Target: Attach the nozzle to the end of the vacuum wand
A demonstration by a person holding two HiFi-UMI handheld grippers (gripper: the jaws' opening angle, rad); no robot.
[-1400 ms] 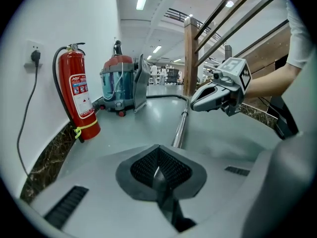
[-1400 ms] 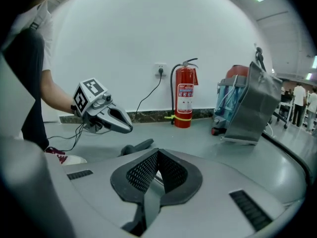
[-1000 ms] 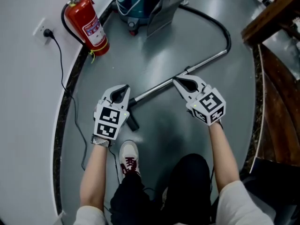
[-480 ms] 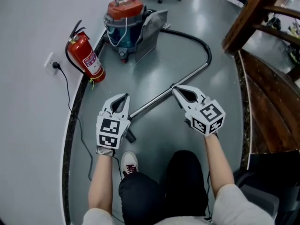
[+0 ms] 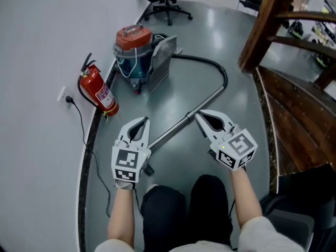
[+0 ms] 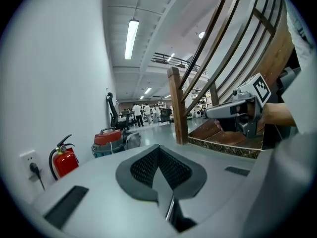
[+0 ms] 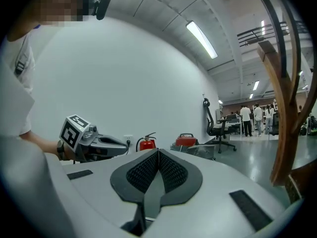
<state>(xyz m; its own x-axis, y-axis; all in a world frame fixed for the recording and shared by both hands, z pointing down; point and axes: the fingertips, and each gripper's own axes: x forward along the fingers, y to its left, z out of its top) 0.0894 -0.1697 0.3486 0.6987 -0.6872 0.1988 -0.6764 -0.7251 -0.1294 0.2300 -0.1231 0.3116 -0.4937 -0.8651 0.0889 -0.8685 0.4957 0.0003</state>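
Head view: the left tool [image 5: 142,122] and the right tool [image 5: 202,115] hang above the floor [image 5: 236,135]. The vacuum wand [image 5: 176,124] lies below, between them. It slants from what is probably the nozzle [image 5: 148,168], nearest the left tool, away to the right.
Left gripper view: jaws pressed together, empty.
Right gripper view: the same; the wand is not seen.

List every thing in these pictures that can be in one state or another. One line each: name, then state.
Left gripper: shut, empty.
Right gripper: shut, empty.
Wand: lying on the floor, not held.
Nozzle: on the floor at the wand's lower end; joined or not, cannot tell.
Hose: connected to the wand.
Plug: in the wall socket.
Fire extinguisher: standing by the wall.
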